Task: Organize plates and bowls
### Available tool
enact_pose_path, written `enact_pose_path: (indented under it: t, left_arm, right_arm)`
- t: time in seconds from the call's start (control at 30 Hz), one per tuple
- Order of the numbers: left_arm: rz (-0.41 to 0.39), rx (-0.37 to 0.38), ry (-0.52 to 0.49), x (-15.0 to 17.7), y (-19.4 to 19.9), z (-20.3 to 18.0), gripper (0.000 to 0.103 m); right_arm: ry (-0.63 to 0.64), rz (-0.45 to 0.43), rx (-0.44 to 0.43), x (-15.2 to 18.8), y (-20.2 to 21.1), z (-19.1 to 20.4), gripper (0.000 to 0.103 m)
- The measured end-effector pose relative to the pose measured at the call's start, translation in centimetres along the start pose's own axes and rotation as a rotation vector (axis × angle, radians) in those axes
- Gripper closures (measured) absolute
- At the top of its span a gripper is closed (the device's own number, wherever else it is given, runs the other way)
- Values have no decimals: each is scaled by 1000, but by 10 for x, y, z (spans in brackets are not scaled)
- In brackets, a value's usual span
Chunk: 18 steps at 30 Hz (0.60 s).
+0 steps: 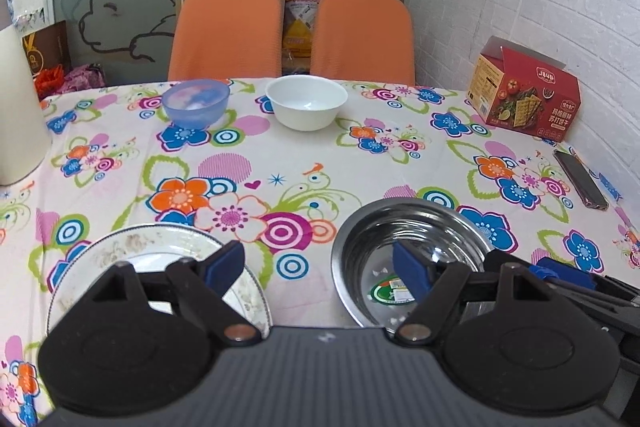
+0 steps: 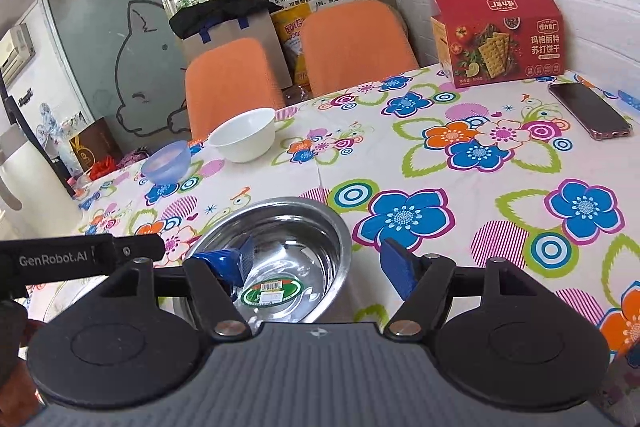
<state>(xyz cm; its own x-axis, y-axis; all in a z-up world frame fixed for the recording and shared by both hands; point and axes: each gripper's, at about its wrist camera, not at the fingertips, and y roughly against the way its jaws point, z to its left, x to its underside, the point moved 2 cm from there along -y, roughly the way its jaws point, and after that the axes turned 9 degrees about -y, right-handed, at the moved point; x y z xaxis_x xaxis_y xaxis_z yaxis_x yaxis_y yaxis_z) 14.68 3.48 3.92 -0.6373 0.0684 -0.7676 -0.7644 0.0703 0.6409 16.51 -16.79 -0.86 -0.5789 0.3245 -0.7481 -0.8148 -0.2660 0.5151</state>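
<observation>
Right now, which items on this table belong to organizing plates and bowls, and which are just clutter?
Task items: patterned plate, steel bowl, white bowl, blue plastic bowl.

Just lying about: cracker box, phone, white jug.

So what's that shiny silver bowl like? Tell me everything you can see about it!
The shiny metal bowl looks like steel, round and deep, with a mirror-like inside. It stands upright on the flowery tablecloth, near the front edge. It holds no food; a green oval sticker with a barcode lies on its bottom. The right gripper is open, one blue finger inside the bowl and one outside, straddling its rim. A patterned plate sits apart to its left.
</observation>
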Motion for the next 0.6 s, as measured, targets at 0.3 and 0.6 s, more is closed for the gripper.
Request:
enact_pose_path:
  t: [0.3, 0.6]
  left_arm:
    - [22, 37, 61, 9, 4, 10, 27]
    - [42, 61, 67, 11, -3, 10, 27]
  right_arm:
    - [48, 0, 19, 7, 0, 10, 46]
    - [34, 13, 34, 7, -8, 7, 46]
